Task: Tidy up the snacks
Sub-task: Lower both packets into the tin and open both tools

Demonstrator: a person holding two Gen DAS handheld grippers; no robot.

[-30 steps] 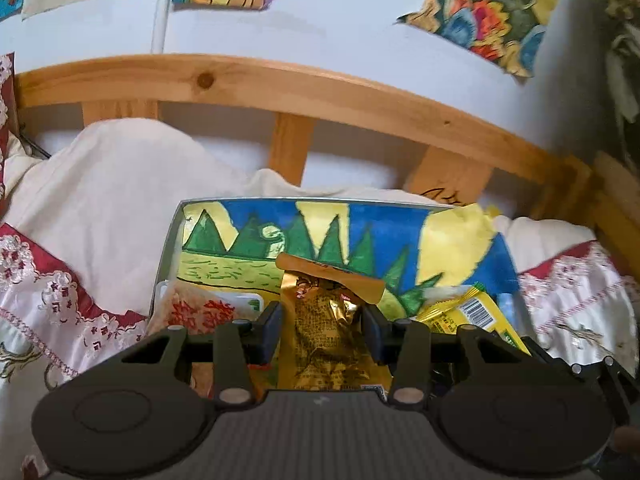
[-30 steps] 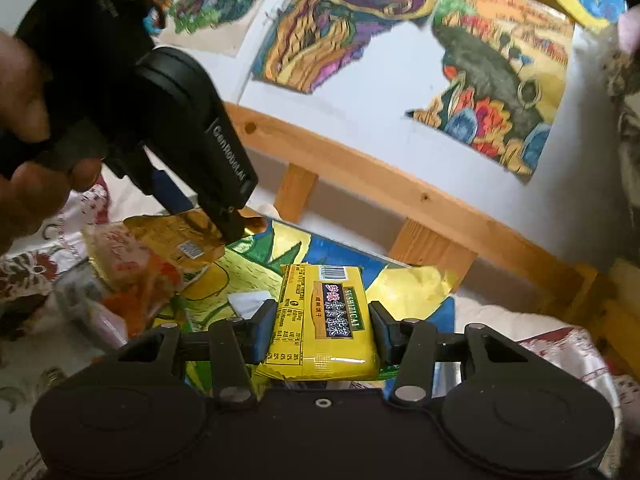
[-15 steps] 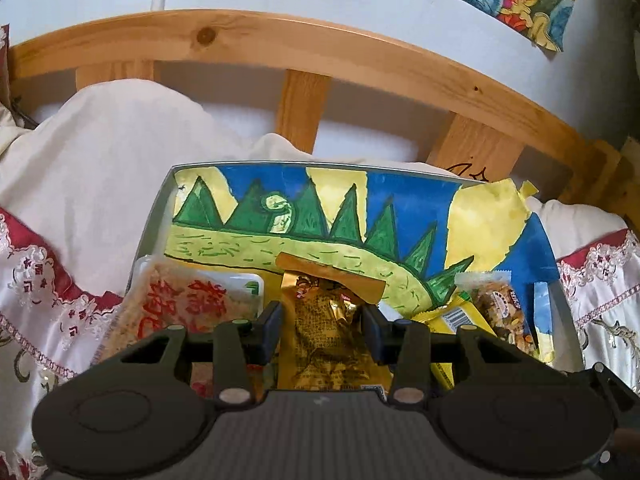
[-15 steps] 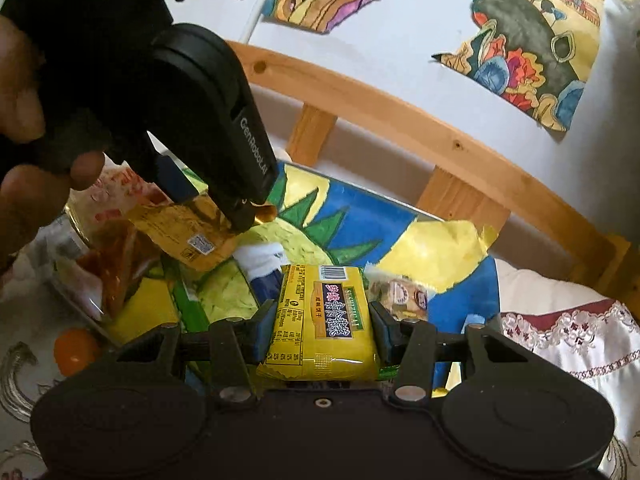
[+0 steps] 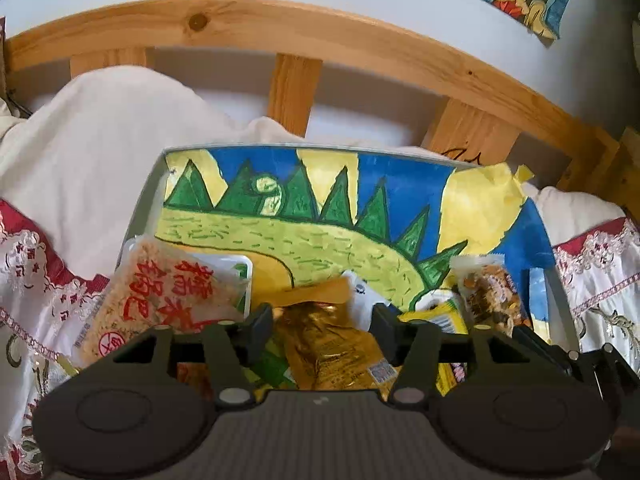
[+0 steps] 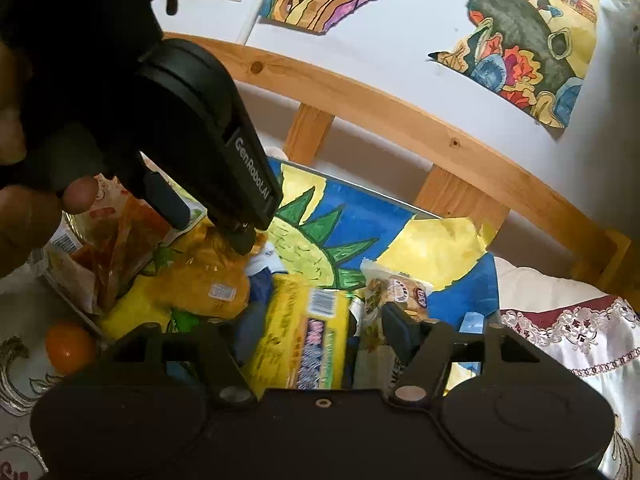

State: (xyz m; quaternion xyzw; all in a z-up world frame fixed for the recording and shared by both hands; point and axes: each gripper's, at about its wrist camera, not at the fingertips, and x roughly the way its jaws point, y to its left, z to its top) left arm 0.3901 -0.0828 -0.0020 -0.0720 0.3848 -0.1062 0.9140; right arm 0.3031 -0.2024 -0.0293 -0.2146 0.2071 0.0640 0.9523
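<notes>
Both wrist views face a tray (image 5: 154,196) lined with a painted sheet of blue, yellow and green, set on a bed with white and red embroidered covers (image 5: 60,168) before a wooden headboard (image 5: 360,40).

Left gripper (image 5: 318,320): its jaws have just been opening and now stand apart, clear of the gold foil snack packet (image 5: 332,352), which lies between them on the near part of the tray. To the left lies a rice-cracker packet with red characters (image 5: 160,300); to the right, a clear nut-bar packet (image 5: 488,292).

Right gripper (image 6: 320,332): its jaws have likewise just been opening. The yellow snack packet (image 6: 300,336) lies between them, blurred and tilted; the right jaw stands clear of it. The left gripper's tips hang over the gold packet, far left. An orange round object (image 6: 68,346) sits on the bed just outside the tray's left edge.
</notes>
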